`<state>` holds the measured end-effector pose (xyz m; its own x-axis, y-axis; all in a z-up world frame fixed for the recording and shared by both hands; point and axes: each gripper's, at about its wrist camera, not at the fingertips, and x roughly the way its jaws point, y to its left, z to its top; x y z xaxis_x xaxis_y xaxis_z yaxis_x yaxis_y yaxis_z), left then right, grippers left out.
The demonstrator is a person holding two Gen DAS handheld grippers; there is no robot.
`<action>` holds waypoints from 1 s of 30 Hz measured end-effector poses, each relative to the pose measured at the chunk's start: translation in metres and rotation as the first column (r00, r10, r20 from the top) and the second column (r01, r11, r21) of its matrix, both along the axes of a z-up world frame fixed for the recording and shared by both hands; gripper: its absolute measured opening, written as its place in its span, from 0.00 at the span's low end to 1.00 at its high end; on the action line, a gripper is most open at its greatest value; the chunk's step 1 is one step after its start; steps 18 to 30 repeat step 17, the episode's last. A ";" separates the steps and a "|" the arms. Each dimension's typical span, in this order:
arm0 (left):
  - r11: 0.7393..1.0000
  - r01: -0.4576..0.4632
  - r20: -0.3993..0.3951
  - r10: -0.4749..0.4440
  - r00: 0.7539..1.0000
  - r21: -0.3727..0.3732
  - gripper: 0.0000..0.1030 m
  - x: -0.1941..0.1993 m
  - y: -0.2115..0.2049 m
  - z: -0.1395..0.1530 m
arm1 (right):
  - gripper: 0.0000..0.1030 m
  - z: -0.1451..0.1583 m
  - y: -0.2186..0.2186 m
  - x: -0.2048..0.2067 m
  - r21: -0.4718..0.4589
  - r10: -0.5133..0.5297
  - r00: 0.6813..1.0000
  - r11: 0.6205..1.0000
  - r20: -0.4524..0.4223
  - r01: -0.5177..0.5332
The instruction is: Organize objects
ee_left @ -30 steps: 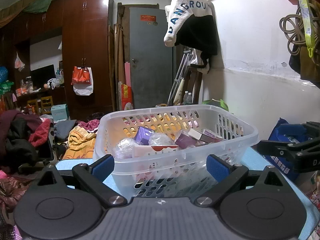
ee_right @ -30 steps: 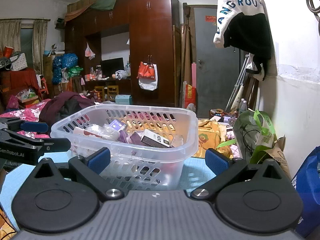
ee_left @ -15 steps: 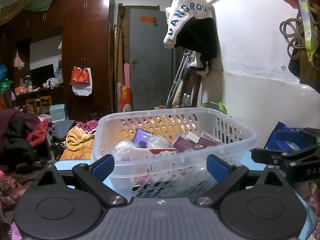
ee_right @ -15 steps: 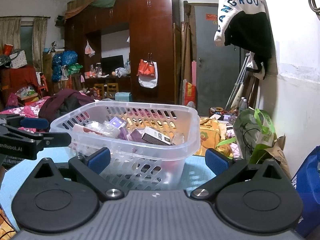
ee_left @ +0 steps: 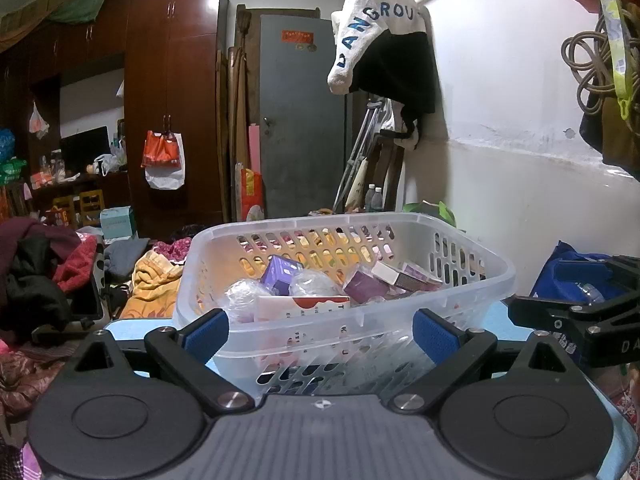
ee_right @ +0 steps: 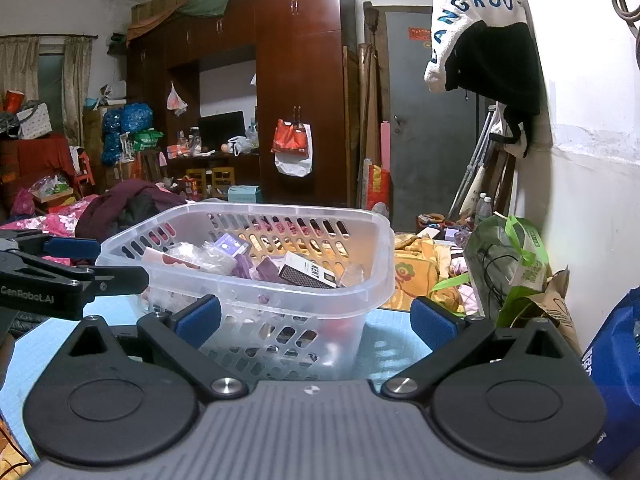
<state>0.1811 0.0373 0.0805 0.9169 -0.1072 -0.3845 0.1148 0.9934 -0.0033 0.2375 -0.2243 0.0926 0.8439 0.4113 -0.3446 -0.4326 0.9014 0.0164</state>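
Blue pads spread wide on my left gripper [ee_left: 320,330], holding nothing, with the near wall of the clear plastic basket [ee_left: 472,300] just ahead between them. My right gripper [ee_right: 316,318] is likewise parted and empty, facing the basket's corner. I see the basket resting on a light blue table [ee_right: 384,354], filled with purple boxes [ee_left: 280,274], a dark carton [ee_right: 306,274] and clear wrapped packets [ee_left: 314,284]. Farther back stand a brown wardrobe [ee_right: 304,92] and a grey door [ee_left: 302,120].
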 end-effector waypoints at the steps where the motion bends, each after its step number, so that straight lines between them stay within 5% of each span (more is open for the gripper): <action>1: 1.000 0.001 -0.001 -0.001 1.000 0.004 0.97 0.001 -0.001 0.000 | 1.00 0.000 0.000 0.000 0.000 0.001 1.000 1.000 -0.001 -0.001; 30: 1.000 -0.006 0.000 0.006 1.000 -0.008 0.97 0.008 0.000 0.003 | 1.00 0.000 0.002 0.001 -0.016 -0.008 1.000 1.000 -0.007 0.007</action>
